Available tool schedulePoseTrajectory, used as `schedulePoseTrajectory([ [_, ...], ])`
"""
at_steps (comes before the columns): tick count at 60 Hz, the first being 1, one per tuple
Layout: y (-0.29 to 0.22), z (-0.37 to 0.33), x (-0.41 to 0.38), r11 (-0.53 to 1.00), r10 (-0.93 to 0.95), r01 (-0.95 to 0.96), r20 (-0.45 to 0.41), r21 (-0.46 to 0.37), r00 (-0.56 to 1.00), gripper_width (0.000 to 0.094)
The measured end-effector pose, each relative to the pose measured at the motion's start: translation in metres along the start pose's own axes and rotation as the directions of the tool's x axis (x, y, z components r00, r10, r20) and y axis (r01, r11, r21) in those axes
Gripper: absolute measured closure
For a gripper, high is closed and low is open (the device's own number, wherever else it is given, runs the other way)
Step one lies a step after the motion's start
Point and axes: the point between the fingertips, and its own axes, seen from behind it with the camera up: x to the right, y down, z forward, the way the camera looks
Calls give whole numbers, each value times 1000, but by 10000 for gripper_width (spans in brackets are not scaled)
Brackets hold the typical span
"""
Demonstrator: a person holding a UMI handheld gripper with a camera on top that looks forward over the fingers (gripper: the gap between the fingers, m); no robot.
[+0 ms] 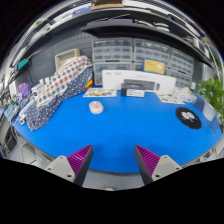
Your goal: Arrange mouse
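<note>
Gripper view looks out over a blue surface [110, 130] with the two fingers [113, 160] at the near edge, spread wide with nothing between them. Each finger bears a magenta pad [80, 156] on its inner face, and only blue surface shows in the gap.

Far beyond the fingers and a little to the left lies the mouse [96, 107], a small pale, rounded, oval body resting flat on the blue, well apart from the fingers. Its finer details are too small to make out.

Just behind the mouse, at the far side of the surface, a flat white item [100, 93] lies, with a white box-like device [127, 79] further back. To the far left a checked cloth [60, 82] in red, white and dark tones is heaped over something, reaching down toward the blue. To the right, near the far right corner of the surface, sits a round black disc [189, 116], and green leaves of a plant [213, 95] show beside it. Along the back stands a rack of small drawers [135, 53].
</note>
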Motion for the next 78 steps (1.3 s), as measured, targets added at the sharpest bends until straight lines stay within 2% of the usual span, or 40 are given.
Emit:
schedulePoseTrajectory([
  [6,-13,42,-31,1000,-11,11,28,-20,1000,100],
  [17,-47,113,-60,999,-4,6,29,-51,1000,100],
  [33,-86,205,-68,994,8,-11,-27,-109,1000,102],
  [44,-109,234,-56,991,40,-50,-83,-123,996,111],
  [52,-118,247,-48,989,71,-83,-103,-125,992,193],
  [60,-117,246,-48,988,78,-92,-114,-128,990,392],
  [61,-117,246,-47,988,74,-89,-114,-128,991,453],
  [72,-116,247,-49,987,51,-65,-98,-147,994,493],
  [78,-115,246,-48,985,55,-67,-84,-160,995,584],
])
